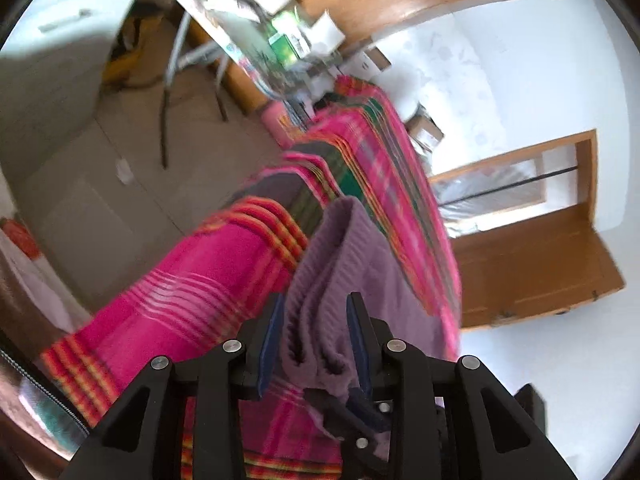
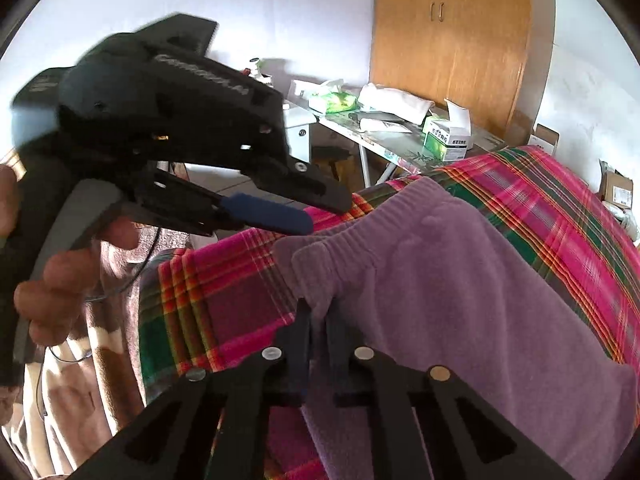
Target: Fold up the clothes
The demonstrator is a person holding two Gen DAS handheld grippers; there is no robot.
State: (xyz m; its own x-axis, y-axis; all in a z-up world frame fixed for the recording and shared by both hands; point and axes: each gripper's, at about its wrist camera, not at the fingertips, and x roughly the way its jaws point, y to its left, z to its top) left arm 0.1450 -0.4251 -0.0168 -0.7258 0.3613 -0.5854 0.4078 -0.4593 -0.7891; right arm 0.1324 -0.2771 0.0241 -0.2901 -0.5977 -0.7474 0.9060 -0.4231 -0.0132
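Fleece fills both views: a purple garment (image 2: 460, 280) lies on a pink plaid blanket (image 2: 240, 280), its elastic waistband toward 11 o'clock in the right wrist view. The right gripper (image 2: 319, 320) has its fingers narrowed on a fold of the fabric. The left gripper (image 1: 316, 320), fingers wider, has bunched folds of the garment (image 1: 344, 264) between them. A cluttered counter (image 2: 384, 140) stands beyond.

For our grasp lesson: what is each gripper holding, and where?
Right gripper pinches the pants' edge below the waistband; left gripper unclear.
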